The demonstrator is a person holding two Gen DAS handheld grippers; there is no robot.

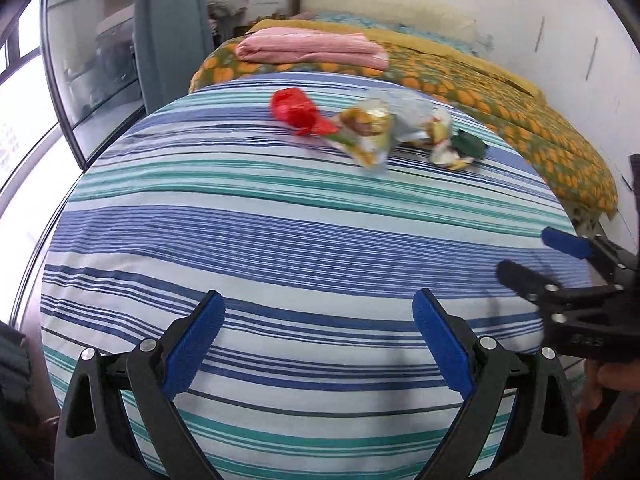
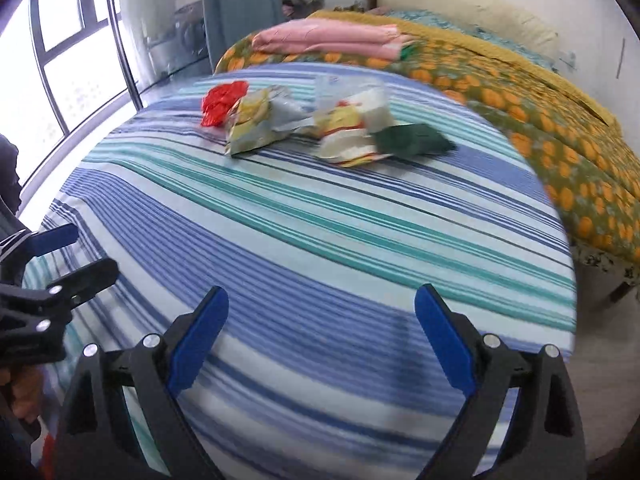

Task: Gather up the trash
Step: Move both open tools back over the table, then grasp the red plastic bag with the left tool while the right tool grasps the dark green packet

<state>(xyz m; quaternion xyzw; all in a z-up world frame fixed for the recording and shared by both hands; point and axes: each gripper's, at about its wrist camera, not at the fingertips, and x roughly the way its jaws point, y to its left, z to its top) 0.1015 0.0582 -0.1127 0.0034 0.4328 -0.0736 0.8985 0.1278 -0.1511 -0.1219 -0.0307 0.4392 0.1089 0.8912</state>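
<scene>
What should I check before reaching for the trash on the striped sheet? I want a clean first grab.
1. Left gripper open and empty: ok.
2. Right gripper open and empty: ok.
3. Trash in view: red wrapper, yellow snack bag, green wrapper: ok.
4. Pieces separated for single picks: not ok, they overlap in a pile.
5. Striped sheet free between grippers and pile: ok.
6. Bin or bag for the trash: cannot tell, none in view.
</scene>
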